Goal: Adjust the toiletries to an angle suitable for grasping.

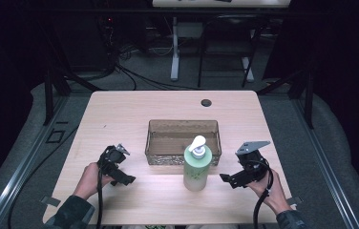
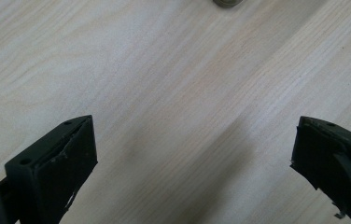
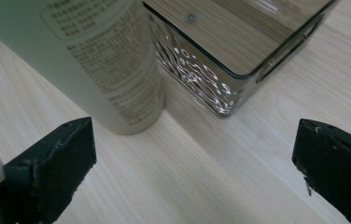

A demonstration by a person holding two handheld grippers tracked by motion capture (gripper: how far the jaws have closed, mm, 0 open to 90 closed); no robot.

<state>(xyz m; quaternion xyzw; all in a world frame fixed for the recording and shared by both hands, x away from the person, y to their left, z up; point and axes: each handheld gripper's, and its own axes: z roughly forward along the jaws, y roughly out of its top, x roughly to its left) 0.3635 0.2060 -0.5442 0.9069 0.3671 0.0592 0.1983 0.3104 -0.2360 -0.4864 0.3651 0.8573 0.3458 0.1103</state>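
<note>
High view: pump bottle (image 1: 197,168) upright, touching near wall of clear tray (image 1: 157,140). Right gripper (image 1: 226,179) nearer, jaws wide, bottle to its left; left gripper (image 1: 122,180) wide, farther off

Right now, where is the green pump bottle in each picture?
High view: the pump bottle stands upright at centre, just in front of the clear tray.
Left gripper view: a small round edge at the top may be its base; cannot tell.
Right gripper view: its printed lower body is at upper left, beside the tray's corner.
Shared landmark: the pale wood table.
</note>
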